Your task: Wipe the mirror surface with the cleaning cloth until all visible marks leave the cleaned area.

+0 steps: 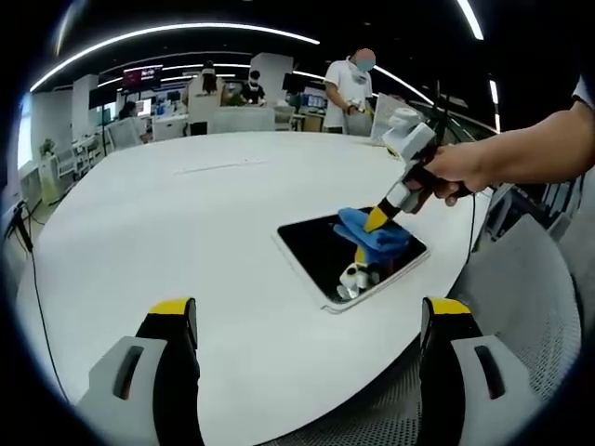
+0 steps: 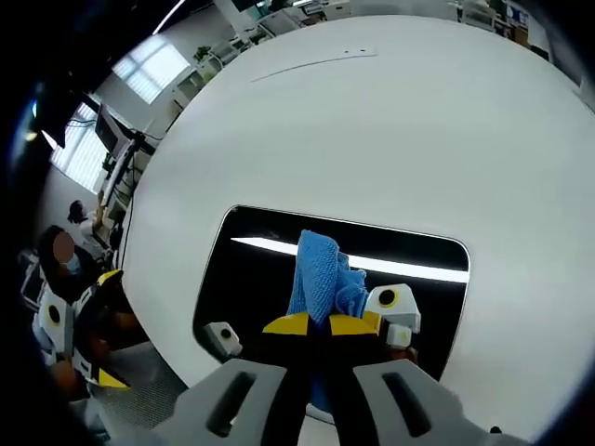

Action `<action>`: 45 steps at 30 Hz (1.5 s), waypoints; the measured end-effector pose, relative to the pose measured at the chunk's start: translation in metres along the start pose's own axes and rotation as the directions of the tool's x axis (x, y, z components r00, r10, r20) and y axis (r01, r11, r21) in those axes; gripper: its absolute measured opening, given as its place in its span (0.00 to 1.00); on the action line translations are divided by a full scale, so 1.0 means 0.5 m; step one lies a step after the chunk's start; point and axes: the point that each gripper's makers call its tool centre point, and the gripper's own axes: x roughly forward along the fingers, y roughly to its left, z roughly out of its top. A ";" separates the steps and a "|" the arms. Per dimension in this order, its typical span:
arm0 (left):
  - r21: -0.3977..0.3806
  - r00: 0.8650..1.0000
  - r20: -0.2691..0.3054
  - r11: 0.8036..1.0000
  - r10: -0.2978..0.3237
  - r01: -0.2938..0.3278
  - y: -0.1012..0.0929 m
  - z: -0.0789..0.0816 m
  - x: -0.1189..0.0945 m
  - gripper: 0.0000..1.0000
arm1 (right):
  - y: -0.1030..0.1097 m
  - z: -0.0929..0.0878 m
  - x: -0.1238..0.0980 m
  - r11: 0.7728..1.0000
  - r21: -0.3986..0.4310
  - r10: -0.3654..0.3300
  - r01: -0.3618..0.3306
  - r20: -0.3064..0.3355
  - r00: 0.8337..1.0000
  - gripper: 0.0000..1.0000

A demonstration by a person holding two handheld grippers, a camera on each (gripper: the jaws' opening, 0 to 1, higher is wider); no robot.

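Wiping under way: the right hand-held gripper (image 2: 321,325) pinches the blue cleaning cloth (image 2: 321,269) against the mirror (image 2: 251,279).

One mirror lies on the white desk (image 1: 186,214), centre-right in the left gripper view; one cloth sits on it. The left hand-held gripper (image 1: 311,321), jaws spread, hovers apart. Next, I judge, the cloth should sweep the uncovered glass.

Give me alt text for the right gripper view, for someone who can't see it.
The right gripper, jaws closed on a blue cloth, presses it onto a dark rectangular mirror lying flat on a white round table. The mirror reflects a bright ceiling light strip. The left gripper shows at the left edge, off the table.
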 end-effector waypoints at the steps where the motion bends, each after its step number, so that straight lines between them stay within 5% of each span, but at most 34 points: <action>1: 0.003 1.000 0.000 1.000 0.002 -0.002 0.000 0.000 0.000 0.99 | -0.006 0.000 -0.001 1.000 0.006 -0.001 0.001 0.002 1.000 0.00; 18: 0.005 1.000 -0.005 1.000 -0.004 0.004 -0.003 -0.001 0.003 0.99 | -0.070 -0.010 -0.025 0.999 0.016 -0.038 0.037 0.014 0.999 0.00; 45: 0.018 0.999 -0.029 1.000 -0.017 0.018 -0.009 -0.009 0.005 0.99 | -0.100 -0.023 -0.050 0.995 0.051 -0.090 0.089 0.014 0.996 0.00</action>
